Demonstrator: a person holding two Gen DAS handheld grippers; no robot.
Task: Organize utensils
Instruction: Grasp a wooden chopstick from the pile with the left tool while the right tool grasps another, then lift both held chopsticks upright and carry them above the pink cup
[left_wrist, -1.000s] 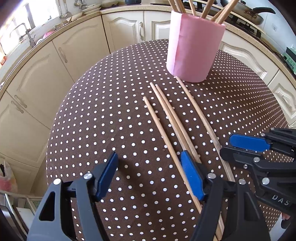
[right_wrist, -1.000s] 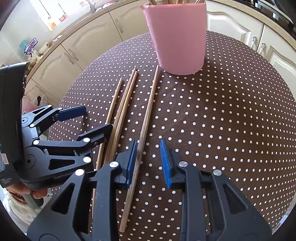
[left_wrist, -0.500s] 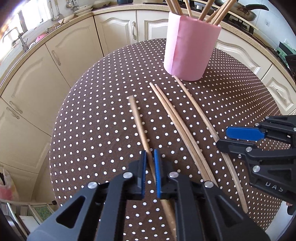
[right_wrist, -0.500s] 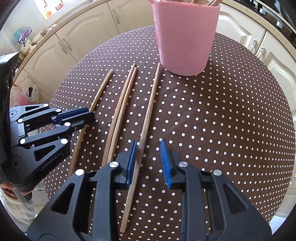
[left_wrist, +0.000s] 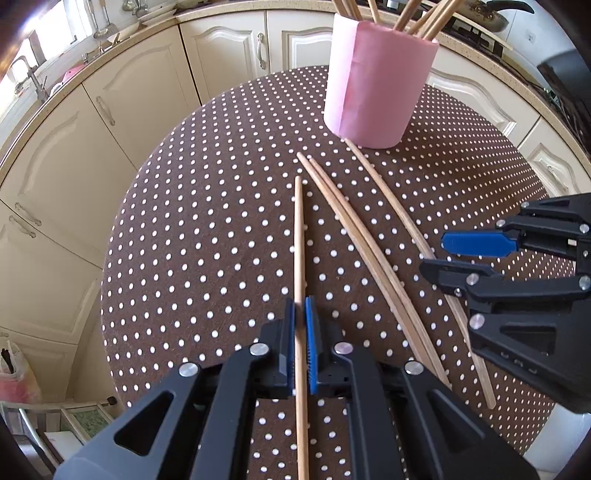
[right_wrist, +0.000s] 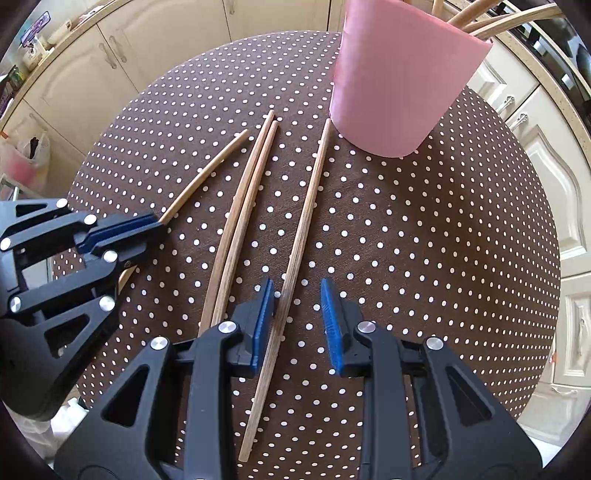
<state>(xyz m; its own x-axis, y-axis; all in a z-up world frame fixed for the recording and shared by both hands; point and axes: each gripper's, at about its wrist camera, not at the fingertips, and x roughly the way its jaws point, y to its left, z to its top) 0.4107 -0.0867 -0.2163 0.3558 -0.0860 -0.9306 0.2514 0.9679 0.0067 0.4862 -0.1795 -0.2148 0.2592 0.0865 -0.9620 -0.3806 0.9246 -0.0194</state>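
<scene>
The round table drops away at its curved edge on the left and near side, and the spotted cloth to the left of the left gripper and to the right of the right gripper lies open. The left gripper's blue pads are pressed together on a single wooden chopstick, which runs straight ahead from between them, its far tip pointing toward the pink holder. The right gripper hangs with its jaws apart over the table; the rightmost loose chopstick passes between them, close against the left pad, with a clear gap to the other pad.

The table wears a brown cloth with white polka dots. Cream kitchen cabinets curve around behind it under a beige countertop, and a pink plastic bag sits on the floor to the left.

A pair of chopsticks lies side by side, touching along most of their length, between the gripped stick and the rightmost one. All are pale, slim wood. The rightmost stick's far tip reaches the base of the pink holder, which stands upright near the far edge and carries several more sticks fanning out of its top.
</scene>
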